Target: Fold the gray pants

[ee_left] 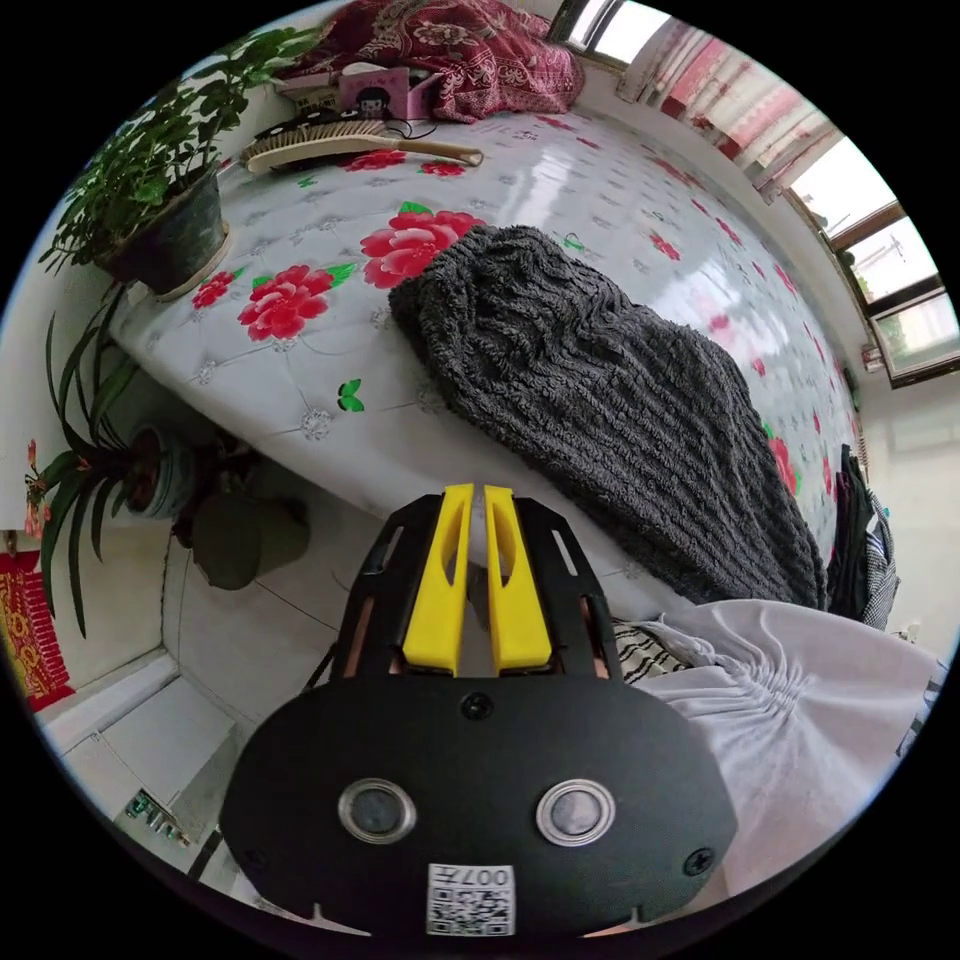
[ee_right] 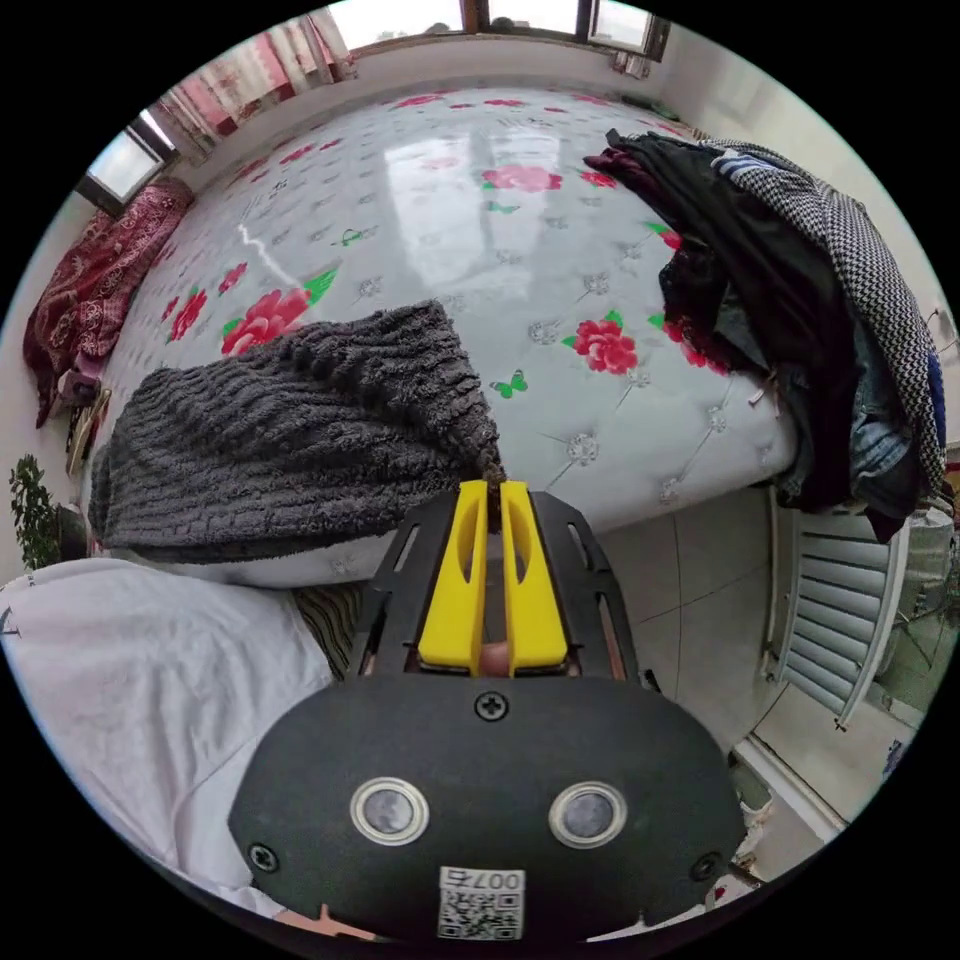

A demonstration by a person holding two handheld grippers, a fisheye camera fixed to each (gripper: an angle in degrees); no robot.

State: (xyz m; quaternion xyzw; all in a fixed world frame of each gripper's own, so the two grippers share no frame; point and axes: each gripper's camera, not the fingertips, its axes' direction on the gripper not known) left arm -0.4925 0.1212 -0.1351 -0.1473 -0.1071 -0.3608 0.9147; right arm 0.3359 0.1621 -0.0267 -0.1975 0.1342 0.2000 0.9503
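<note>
The gray pants point(ee_left: 600, 400) are a thick fuzzy dark gray garment lying folded in a long band on the flowered bed point(ee_left: 300, 390). My left gripper point(ee_left: 478, 492) hovers over the bed's near edge, a little short of the pants, with its yellow jaws drawn together and nothing between them. In the right gripper view the pants point(ee_right: 290, 430) stretch away to the left, and one corner reaches down to my right gripper point(ee_right: 493, 486). Its jaws are shut, with that dark corner pinched between their tips.
Potted plants point(ee_left: 160, 200) stand by the bed's corner, with a brush point(ee_left: 340, 140) and a red blanket point(ee_left: 470, 50) beyond. A heap of dark clothes point(ee_right: 790, 300) covers the bed's other end above a white radiator point(ee_right: 840, 620). A person's white garment point(ee_right: 130, 690) is close below.
</note>
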